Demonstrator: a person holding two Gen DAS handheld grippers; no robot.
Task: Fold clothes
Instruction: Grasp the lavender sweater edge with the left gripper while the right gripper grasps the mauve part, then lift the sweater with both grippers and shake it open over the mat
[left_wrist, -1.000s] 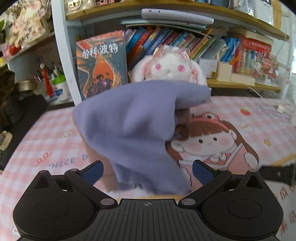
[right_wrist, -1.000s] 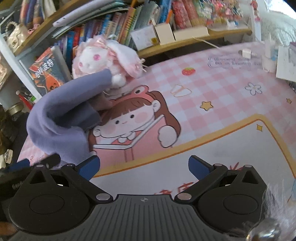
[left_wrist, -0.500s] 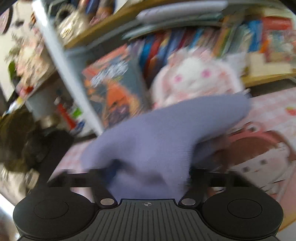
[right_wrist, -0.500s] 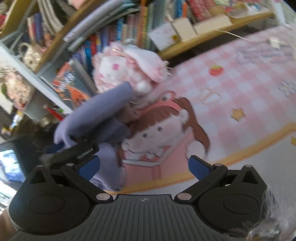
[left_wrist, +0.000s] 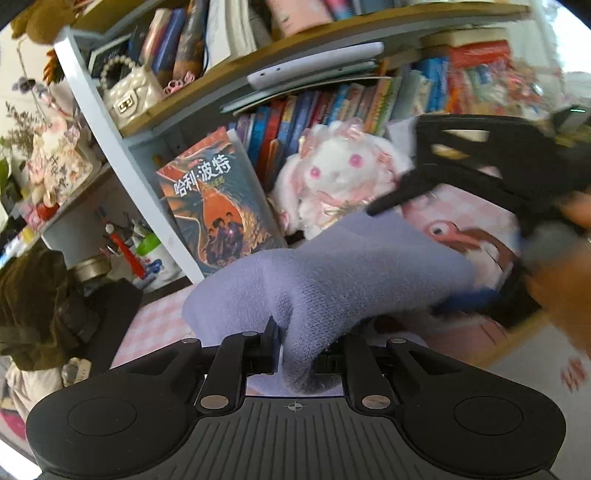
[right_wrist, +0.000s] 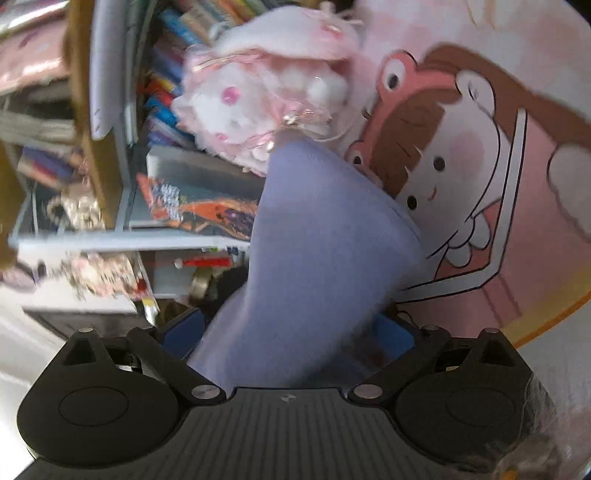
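Note:
A lilac knitted garment (left_wrist: 332, 273) hangs in the air between both grippers, above the pink cartoon desk mat (right_wrist: 498, 192). My left gripper (left_wrist: 295, 350) is shut on one end of it, the cloth bunched between its jaws. My right gripper (right_wrist: 288, 343) has the garment's (right_wrist: 325, 236) other end between its blue pads, with the jaws partly closed around it. The right gripper (left_wrist: 491, 192) also shows blurred at the right of the left wrist view, rolled sideways.
A white and pink plush rabbit (left_wrist: 340, 173) sits at the back of the mat. A picture book (left_wrist: 218, 206) leans on the white bookshelf (left_wrist: 110, 125) full of books. A dark bag (left_wrist: 33, 306) lies at the left.
Both grippers were open and apart from the garment. The left one closed on it and lifted it. The right one swung in, rolled sideways and took the other end.

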